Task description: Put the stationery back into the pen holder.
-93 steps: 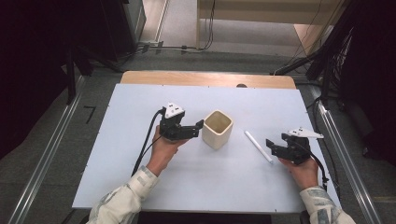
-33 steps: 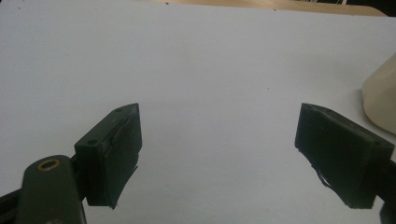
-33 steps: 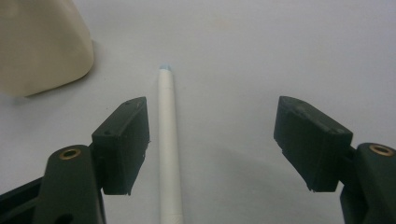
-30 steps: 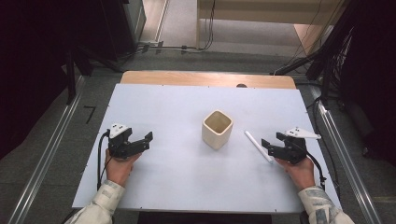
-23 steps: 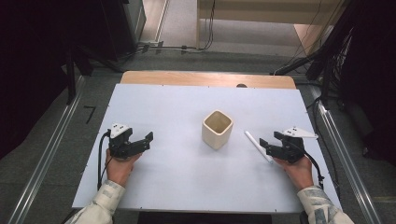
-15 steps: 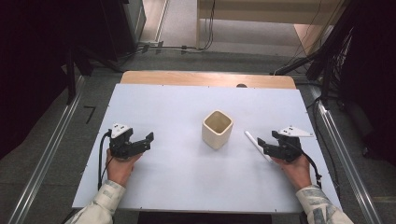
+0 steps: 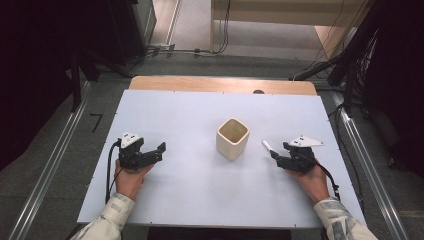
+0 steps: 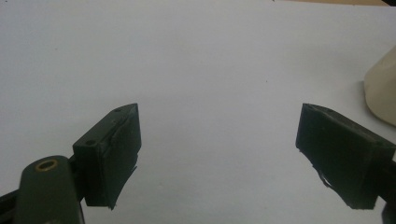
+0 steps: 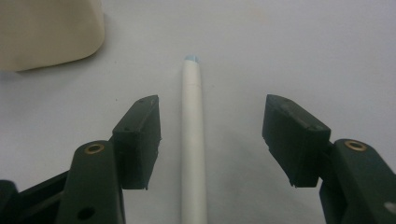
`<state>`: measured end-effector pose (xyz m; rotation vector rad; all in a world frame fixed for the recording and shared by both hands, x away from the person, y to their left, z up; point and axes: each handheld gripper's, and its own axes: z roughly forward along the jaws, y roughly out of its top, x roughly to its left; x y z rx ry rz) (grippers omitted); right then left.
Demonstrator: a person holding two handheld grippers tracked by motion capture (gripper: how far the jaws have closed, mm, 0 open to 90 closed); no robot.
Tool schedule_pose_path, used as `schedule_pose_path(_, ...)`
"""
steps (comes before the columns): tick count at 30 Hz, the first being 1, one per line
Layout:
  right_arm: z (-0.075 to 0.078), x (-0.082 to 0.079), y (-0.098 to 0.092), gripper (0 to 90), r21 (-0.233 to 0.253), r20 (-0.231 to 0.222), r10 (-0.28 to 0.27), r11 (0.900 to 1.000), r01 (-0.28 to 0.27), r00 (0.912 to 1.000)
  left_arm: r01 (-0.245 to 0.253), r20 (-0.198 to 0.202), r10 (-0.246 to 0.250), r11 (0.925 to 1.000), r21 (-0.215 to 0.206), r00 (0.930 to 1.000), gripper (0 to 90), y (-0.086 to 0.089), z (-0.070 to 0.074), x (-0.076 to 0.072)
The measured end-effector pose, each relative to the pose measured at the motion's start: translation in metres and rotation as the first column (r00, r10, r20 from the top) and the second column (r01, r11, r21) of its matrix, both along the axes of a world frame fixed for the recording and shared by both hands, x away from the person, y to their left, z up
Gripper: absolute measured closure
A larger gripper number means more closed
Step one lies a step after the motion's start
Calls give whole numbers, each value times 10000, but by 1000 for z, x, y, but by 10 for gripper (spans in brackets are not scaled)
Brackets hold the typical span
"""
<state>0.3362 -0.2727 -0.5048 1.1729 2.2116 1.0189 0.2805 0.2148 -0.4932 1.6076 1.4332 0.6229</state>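
White pen (image 9: 194,140) lies between spread right gripper (image 9: 212,140) fingers, untouched.

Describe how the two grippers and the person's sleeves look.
Both grippers are black with two blocky jaws and brass-coloured rivets. The left gripper carries a white block and trails a black cable; the right gripper has a grey three-cornered plate on top and a black cable. The sleeves are light and patterned.

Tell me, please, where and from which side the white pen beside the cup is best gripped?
Grip the white pen across the middle of its barrel, coming down from above. It lies flat on the table, its round, slim shaft running between the open jaws of the right hand-held gripper, so closing across its width should likely hold it.
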Motion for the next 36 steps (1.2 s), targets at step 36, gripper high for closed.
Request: schedule_pose_path(36, -11, 5, 12, 706, -161, -457, 312, 9994, -319, 9985, 118, -173, -116, 9999, 96, 9998, 153, -4, -3, 2)
